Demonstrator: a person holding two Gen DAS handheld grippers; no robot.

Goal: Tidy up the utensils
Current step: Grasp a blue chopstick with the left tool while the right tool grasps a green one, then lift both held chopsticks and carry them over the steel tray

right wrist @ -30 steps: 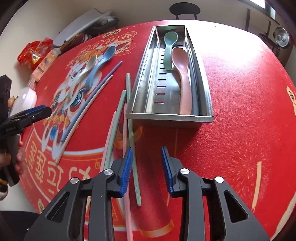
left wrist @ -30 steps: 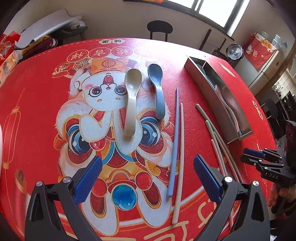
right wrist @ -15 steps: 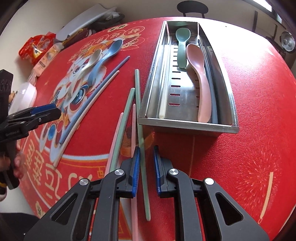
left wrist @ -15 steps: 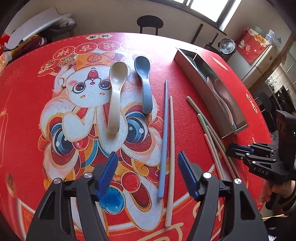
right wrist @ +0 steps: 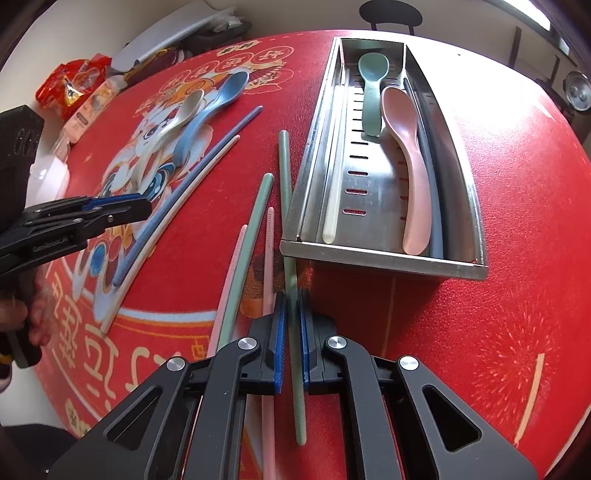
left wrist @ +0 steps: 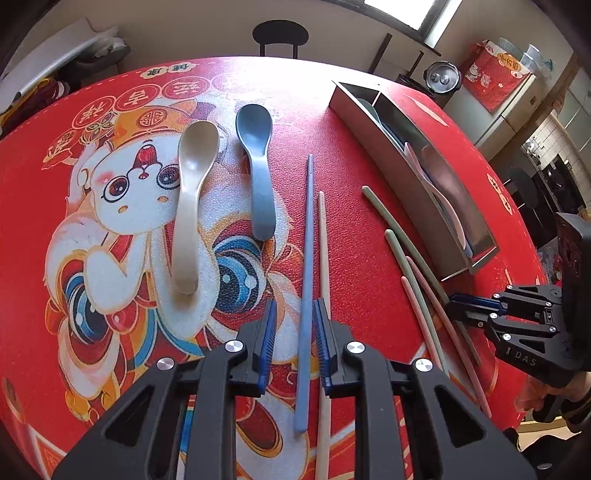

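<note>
My left gripper [left wrist: 293,332] straddles a blue chopstick [left wrist: 307,258] on the red mat, jaws narrowed with a small gap either side. A cream chopstick [left wrist: 322,240] lies just to its right. A beige spoon [left wrist: 190,206] and a blue spoon [left wrist: 258,177] lie further up. My right gripper [right wrist: 290,325] is shut on a green chopstick [right wrist: 285,177] beside the steel tray [right wrist: 380,256]. A second green chopstick [right wrist: 255,221] and two pink chopsticks [right wrist: 269,251] lie to its left. The tray holds a green spoon [right wrist: 371,92], a pink spoon [right wrist: 406,155], a cream chopstick and a grey-blue chopstick.
Snack packets [right wrist: 77,85] and a white box [right wrist: 48,177] sit at the table's left edge. A black stool [left wrist: 280,35] stands beyond the far edge. A silver pot [left wrist: 441,77] and a red bag [left wrist: 495,77] stand behind the tray.
My left gripper moved right over the blue chopstick and its jaws narrowed a lot. My right gripper closed on the green chopstick and moved forward toward the tray.
</note>
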